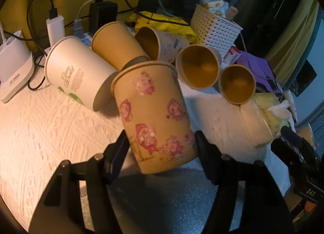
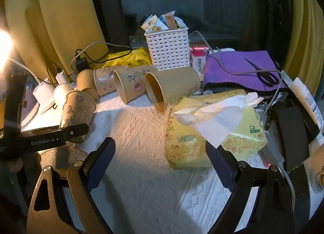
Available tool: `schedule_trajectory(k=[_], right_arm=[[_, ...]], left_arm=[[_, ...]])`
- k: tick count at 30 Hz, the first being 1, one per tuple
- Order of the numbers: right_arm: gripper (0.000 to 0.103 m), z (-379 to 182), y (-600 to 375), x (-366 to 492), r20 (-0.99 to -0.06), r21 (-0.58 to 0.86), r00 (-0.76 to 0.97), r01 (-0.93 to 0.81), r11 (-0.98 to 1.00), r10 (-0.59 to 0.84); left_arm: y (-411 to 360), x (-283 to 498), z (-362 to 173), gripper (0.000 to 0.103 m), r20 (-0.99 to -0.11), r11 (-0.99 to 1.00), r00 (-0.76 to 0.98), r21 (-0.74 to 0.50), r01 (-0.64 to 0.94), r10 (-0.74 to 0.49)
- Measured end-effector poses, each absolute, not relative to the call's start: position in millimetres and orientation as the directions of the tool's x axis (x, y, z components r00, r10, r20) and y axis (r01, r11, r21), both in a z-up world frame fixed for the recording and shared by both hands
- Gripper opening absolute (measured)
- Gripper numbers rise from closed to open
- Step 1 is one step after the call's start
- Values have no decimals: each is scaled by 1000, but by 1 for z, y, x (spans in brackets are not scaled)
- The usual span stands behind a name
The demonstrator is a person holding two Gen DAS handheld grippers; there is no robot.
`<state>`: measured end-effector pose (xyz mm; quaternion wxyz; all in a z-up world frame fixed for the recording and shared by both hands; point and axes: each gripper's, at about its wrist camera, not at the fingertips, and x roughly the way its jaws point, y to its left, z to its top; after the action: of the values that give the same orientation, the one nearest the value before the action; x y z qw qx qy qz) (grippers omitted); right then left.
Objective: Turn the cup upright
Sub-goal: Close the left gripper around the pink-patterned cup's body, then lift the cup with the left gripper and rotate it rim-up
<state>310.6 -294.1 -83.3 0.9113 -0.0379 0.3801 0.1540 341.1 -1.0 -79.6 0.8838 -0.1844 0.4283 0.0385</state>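
Cup (image 1: 154, 112) sits between your left gripper (image 1: 160, 149) fingers, low on its body near the base, rim up, leaning a bit. Fingers look clamped on the walls, though contact on the right side is hard to confirm. It's over the white cloth (image 1: 50, 122), front of the pile; can't tell if the base touches down.

To finish well: level your wrist so the rim goes flat, lower till the base seats fully on the cloth, then let go slow. Paper walls dent easy, so don't squeeze harder. Watch the white cup (image 1: 79, 74) lying just behind/left; a bump may roll it.

Looks: tan paper cup w/ pink cartoon figures, rolled rim, slight taper. From the right view it's at far left (image 2: 78, 108), tilted.

Right gripper (image 2: 160, 165) is spread wide, nothing in it, hovering over cloth by the tissue pack (image 2: 202, 132). Other cups (image 2: 172, 86) lie on their sides further back.
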Motion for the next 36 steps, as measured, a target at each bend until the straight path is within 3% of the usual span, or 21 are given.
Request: schedule_trajectory(k=[36], right_arm=[[93, -23, -271, 177, -615, 13, 746, -315, 949, 255]], left_arm=[[-47, 189, -20, 66, -619, 963, 763, -271, 13, -184]])
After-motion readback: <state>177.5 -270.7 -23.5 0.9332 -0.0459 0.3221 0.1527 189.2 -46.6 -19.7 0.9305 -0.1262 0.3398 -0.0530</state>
